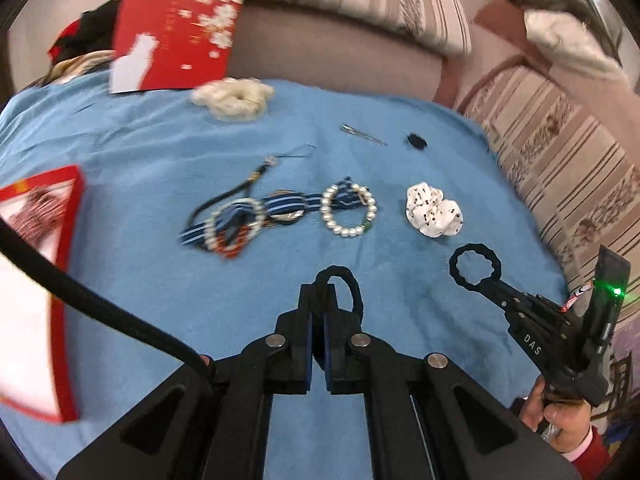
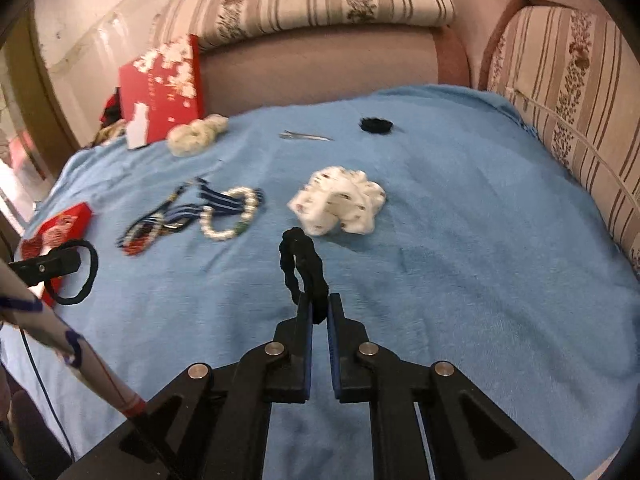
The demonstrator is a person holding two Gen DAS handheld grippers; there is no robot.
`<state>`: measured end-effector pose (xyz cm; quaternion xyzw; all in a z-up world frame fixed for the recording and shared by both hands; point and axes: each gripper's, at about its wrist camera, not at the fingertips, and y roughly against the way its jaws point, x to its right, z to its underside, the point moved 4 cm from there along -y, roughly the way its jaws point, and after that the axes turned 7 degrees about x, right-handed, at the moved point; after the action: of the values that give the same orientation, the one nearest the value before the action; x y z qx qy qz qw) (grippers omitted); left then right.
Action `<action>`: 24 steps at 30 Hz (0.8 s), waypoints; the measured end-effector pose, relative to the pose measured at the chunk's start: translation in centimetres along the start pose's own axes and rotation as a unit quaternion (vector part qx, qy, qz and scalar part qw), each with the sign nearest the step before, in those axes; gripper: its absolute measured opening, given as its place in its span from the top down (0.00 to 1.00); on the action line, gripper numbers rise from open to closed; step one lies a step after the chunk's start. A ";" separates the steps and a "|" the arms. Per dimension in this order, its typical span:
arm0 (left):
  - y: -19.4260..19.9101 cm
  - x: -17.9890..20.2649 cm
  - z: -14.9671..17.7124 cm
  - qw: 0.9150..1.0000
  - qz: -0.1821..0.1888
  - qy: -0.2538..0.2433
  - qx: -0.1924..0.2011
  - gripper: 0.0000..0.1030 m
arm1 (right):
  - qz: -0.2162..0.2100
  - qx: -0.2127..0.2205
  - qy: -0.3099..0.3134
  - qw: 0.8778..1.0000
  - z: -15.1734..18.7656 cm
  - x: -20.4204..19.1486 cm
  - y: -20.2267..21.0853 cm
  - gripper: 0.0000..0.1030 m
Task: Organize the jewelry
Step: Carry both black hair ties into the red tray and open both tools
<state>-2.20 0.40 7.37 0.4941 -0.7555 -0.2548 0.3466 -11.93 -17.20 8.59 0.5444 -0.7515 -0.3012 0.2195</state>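
Carrying clamped black hair ties, the left gripper and right gripper should probably keep squeezing until over the red box.

two black hair ties, two pearl bracelets

The left gripper was held tilted downward, its jaws brought together and clamped on a smooth black hair tie that looped out to the right of the fingertips. The right gripper was likewise angled downward, its jaws pinched on a wavy black hair tie that stood up beyond the tips. In the left wrist view, the right gripper's handle was seen gripped by a hand in a red sleeve.
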 end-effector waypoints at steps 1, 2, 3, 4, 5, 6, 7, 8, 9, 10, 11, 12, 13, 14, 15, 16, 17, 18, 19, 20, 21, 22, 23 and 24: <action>1.1 -0.8 0.2 1.000 -0.003 0.008 0.006 0.97 | -0.007 0.002 0.001 1.000 -0.1 -0.6 0.5 0.93; 2.2 -1.8 0.3 1.000 -0.010 0.016 0.012 0.97 | -0.015 0.004 0.003 1.000 -0.3 -1.3 1.0 0.92; 3.1 -2.7 0.5 0.999 -0.018 0.022 0.018 0.97 | -0.022 0.006 0.008 1.000 -0.5 -2.2 1.5 0.93; 3.9 -3.6 0.6 0.999 -0.026 0.027 0.023 0.97 | -0.027 0.008 0.014 1.000 -0.7 -3.0 1.8 0.92; 5.0 -4.8 0.8 0.998 -0.039 0.033 0.031 0.97 | -0.031 0.010 0.021 0.999 -0.8 -3.9 2.1 0.93; 6.0 -6.0 1.0 0.997 -0.052 0.039 0.039 0.97 | -0.038 0.012 0.030 0.999 -0.9 -5.1 2.4 0.93; 6.9 -7.3 1.3 0.996 -0.064 0.044 0.045 0.97 | -0.043 0.012 0.036 0.998 -0.9 -5.8 2.6 0.93; 7.8 -8.9 1.5 0.994 -0.078 0.049 0.049 0.97 | -0.053 0.012 0.044 0.998 -1.0 -7.1 2.7 0.93; 8.5 -10.1 1.8 0.993 -0.089 0.053 0.052 0.97 | -0.064 0.011 0.053 0.997 -1.1 -8.6 2.8 0.92; 9.4 -12.0 2.1 0.991 -0.108 0.061 0.055 0.97 | -0.071 0.010 0.058 0.996 -1.1 -9.5 2.9 0.92; 10.0 -13.5 2.3 0.989 -0.121 0.067 0.057 0.96 | -0.084 0.007 0.066 0.994 -1.1 -11.1 2.9 0.92; 10.8 -15.5 2.6 0.986 -0.139 0.077 0.058 0.96 | -0.094 0.005 0.073 0.993 -1.1 -12.4 2.9 0.92; 11.4 -17.3 3.0 0.982 -0.155 0.088 0.059 0.96 | -0.106 0.002 0.081 0.991 -1.1 -13.9 2.9 0.92; 11.9 -18.8 3.2 0.979 -0.166 0.098 0.060 0.96 | -0.121 -0.002 0.090 0.989 -1.1 -15.8 2.8 0.92; 12.6 -20.7 3.5 0.976 -0.179 0.111 0.062 0.96 | -0.130 -0.005 0.098 0.987 -1.0 -17.3 2.7 0.92; 13.2 -22.5 3.8 0.972 -0.190 0.123 0.063 0.96 | -0.142 -0.008 0.109 0.984 -0.9 -19.0 2.7 0.92; 13.7 -24.1 4.0 0.968 -0.202 0.133 0.064 0.96 | -0.157 -0.014 0.122 0.980 -0.9 -21.4 2.4 0.92; 14.2 -25.4 4.3 0.965 -0.210 0.140 0.065 0.96 | -0.166 -0.017 0.131 0.977 -0.7 -22.8 2.3 0.92; 14.6 -26.8 4.6 0.962 -0.219 0.147 0.065 0.96 | -0.178 -0.022 0.143 0.973 -0.6 -24.9 2.0 0.92; 14.8 -28.4 4.8 0.959 -0.227 0.156 0.064 0.96 | -0.186 -0.025 0.151 0.971 -0.5 -26.4 1.7 0.92; 15.0 -29.9 5.0 0.956 -0.235 0.165 0.062 0.96 | -0.194 -0.028 0.159 0.968 -0.4 -27.9 1.4 0.93; 15.1 -31.4 5.1 0.953 -0.241 0.173 0.060 0.96 | -0.203 -0.033 0.170 0.964 -0.2 -30.0 0.9 0.92; 15.1 -32.6 5.3 0.951 -0.245 0.180 0.058 0.96 | -0.209 -0.037 0.177 0.961 -0.1 -31.4 0.5 0.92; 15.1 -33.5 5.4 0.949 -0.249 0.185 0.056 0.96 | -0.214 -0.041 0.182 0.959 0.0 -32.6 0.0 0.92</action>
<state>-5.84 37.31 5.85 0.7235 -0.5439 -0.1948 0.3777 -1.79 13.81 8.58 0.7287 -0.5517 -0.2671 0.3054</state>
